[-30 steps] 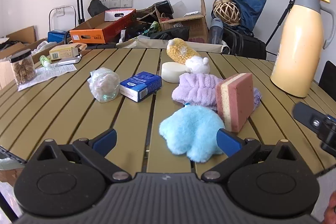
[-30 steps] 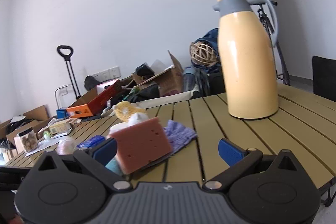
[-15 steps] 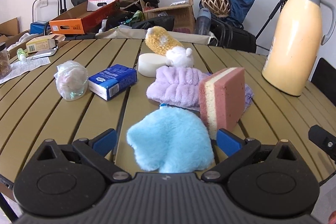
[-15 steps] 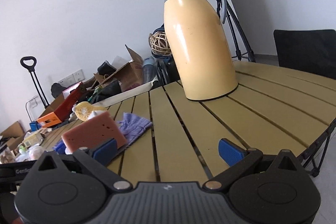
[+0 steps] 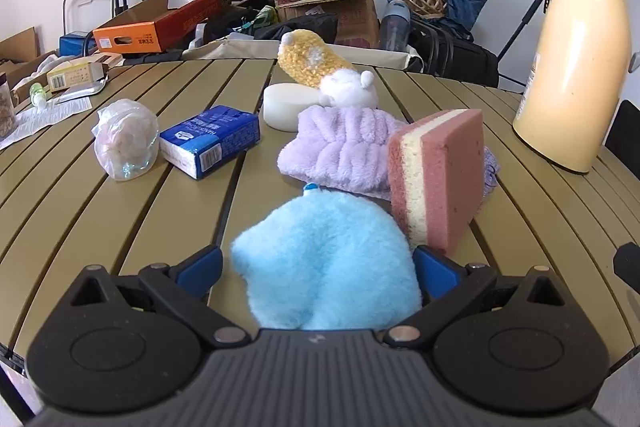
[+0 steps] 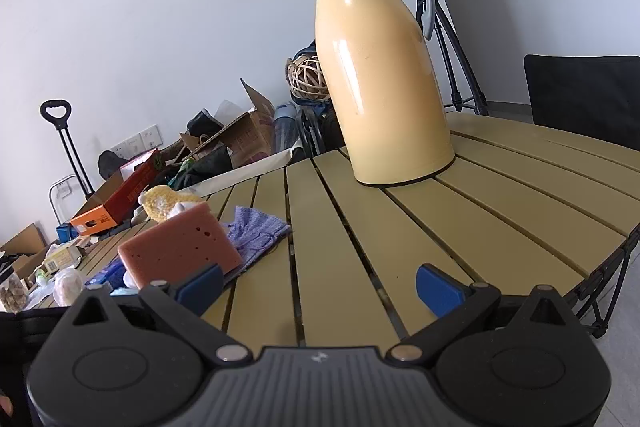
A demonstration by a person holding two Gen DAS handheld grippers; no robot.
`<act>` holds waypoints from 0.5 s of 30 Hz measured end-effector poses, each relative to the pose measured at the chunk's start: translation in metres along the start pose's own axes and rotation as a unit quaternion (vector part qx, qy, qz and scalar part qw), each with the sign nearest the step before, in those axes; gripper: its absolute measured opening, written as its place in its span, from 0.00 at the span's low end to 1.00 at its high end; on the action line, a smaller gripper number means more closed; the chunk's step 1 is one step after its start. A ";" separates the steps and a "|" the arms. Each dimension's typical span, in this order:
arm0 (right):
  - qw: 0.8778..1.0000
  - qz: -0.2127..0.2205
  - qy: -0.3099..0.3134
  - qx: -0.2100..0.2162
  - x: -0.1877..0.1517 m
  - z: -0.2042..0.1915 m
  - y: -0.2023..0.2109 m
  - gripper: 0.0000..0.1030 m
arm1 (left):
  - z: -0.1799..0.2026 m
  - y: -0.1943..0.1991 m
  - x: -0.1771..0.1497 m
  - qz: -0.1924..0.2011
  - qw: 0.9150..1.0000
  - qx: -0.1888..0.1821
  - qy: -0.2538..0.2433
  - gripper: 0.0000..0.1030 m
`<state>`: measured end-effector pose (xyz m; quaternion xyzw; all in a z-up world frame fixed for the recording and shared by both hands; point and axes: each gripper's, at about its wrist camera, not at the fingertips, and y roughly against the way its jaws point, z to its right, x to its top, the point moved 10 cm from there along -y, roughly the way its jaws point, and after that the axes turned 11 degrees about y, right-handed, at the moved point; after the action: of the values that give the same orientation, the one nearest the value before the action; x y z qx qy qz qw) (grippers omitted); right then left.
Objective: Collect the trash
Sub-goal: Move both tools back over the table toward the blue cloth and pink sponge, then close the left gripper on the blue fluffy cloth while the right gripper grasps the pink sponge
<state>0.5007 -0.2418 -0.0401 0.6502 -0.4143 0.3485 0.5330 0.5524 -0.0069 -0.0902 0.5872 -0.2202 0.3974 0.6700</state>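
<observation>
A: Our left gripper (image 5: 316,269) hangs low over the slatted table (image 5: 120,211), its jaws spread wide on either side of the fluffy blue mitt (image 5: 324,267), gripping nothing. The pink sponge (image 5: 440,179) stands on edge just beside the right blue fingertip (image 5: 434,271), leaning on the purple cloth (image 5: 340,147).

B: Our right gripper (image 6: 318,285) is spread wide too, over bare slats. The yellow jug (image 6: 380,67) stands well ahead, and the table edge (image 6: 600,259) drops away at right; the room between is open.

A: At left, the crumpled plastic bag (image 5: 124,139) sits just beside the blue tissue pack (image 5: 210,141), with free slats in front of both.

B: We see white lettering and a barcode on the pack, too small to read. The orange box (image 5: 160,27) behind the table carries print we cannot make out.
</observation>
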 end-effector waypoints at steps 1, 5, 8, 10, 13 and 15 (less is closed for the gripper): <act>1.000 0.000 -0.001 0.000 0.000 0.000 0.000 1.00 | -0.001 -0.001 0.001 0.000 1.000 -0.001 0.002 1.00; 1.000 -0.004 -0.003 0.001 -0.002 -0.001 0.000 1.00 | -0.002 -0.001 0.001 -0.001 1.000 -0.007 0.002 0.93; 1.000 -0.004 -0.003 -0.001 -0.002 -0.003 0.000 1.00 | 0.001 0.003 0.001 0.001 1.000 -0.017 -0.004 0.82; 1.000 -0.005 -0.005 -0.001 -0.003 -0.003 0.000 1.00 | 0.000 0.003 0.001 0.000 1.000 -0.021 -0.004 0.81; 1.000 -0.007 -0.005 0.003 -0.003 -0.007 -0.002 1.00 | -0.001 0.006 0.003 0.006 1.000 -0.022 -0.002 0.80; 1.000 -0.008 -0.003 0.006 -0.003 -0.011 -0.003 1.00 | -0.003 0.009 0.006 0.010 1.000 -0.023 -0.001 0.80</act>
<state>0.5015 -0.2301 -0.0421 0.6578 -0.4086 0.3452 0.5303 0.5482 -0.0020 -0.0810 0.5700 -0.2355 0.3983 0.6790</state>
